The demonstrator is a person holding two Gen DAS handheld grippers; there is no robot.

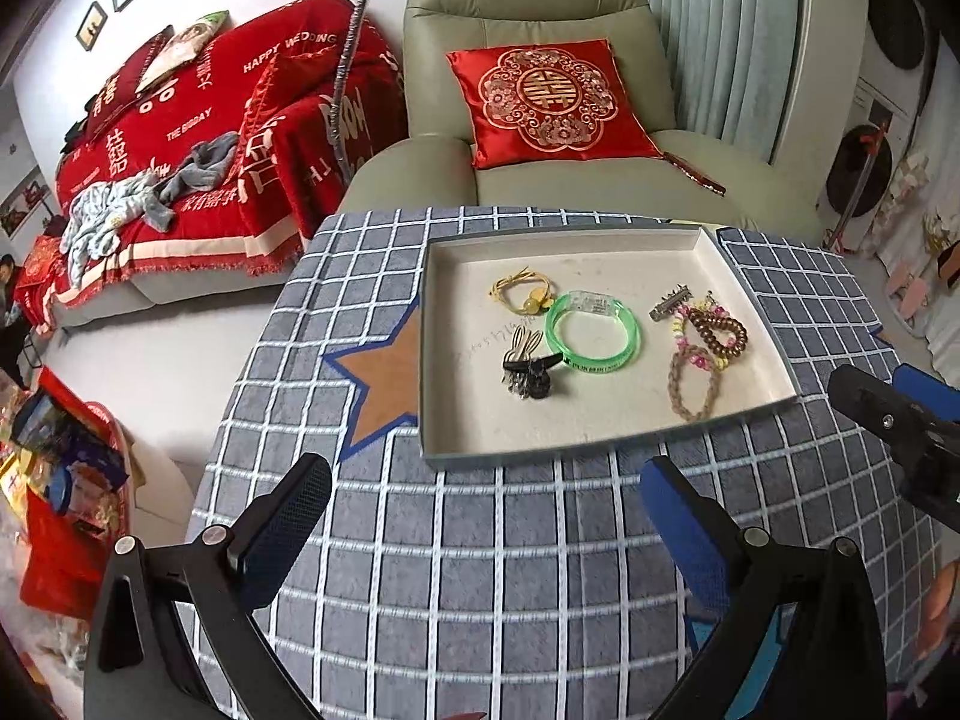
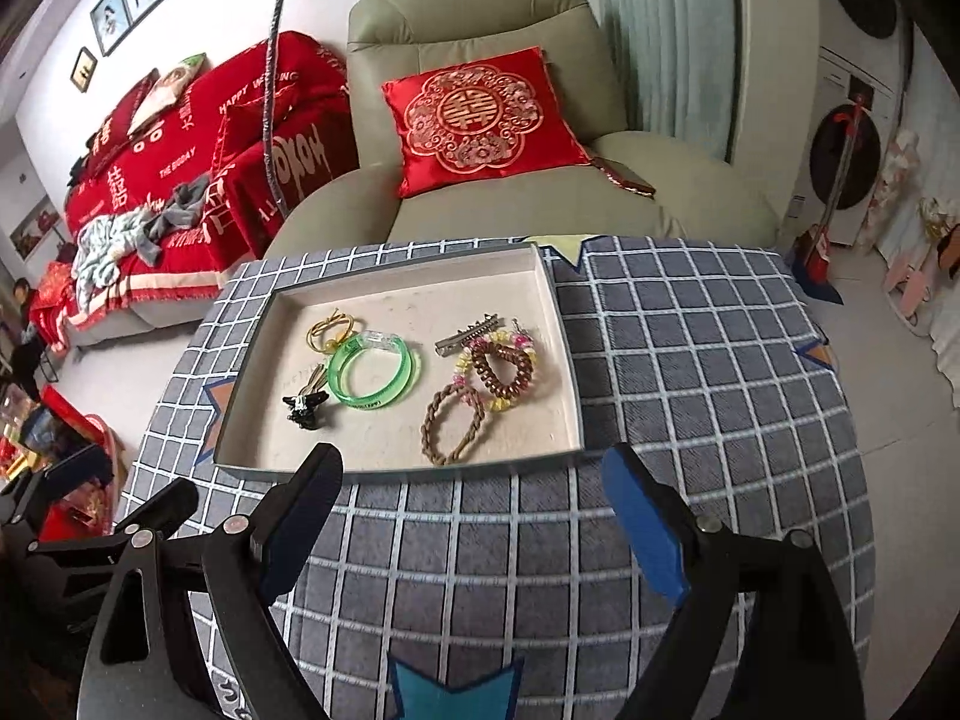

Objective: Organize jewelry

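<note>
While both jaws gape empty, glossy green bangle (image 2: 375, 373), braided brown band (image 2: 451, 425), shallow tray (image 2: 396, 468)

A table covered by a grey cloth with a white grid and star patches (image 1: 540, 540) spreads beneath and ahead of the left gripper (image 1: 486, 516). Directly on it, just beyond the right gripper (image 2: 474, 501), lies a shallow rectangular cream-lined tray (image 2: 384, 288), flat on the cloth.
</note>
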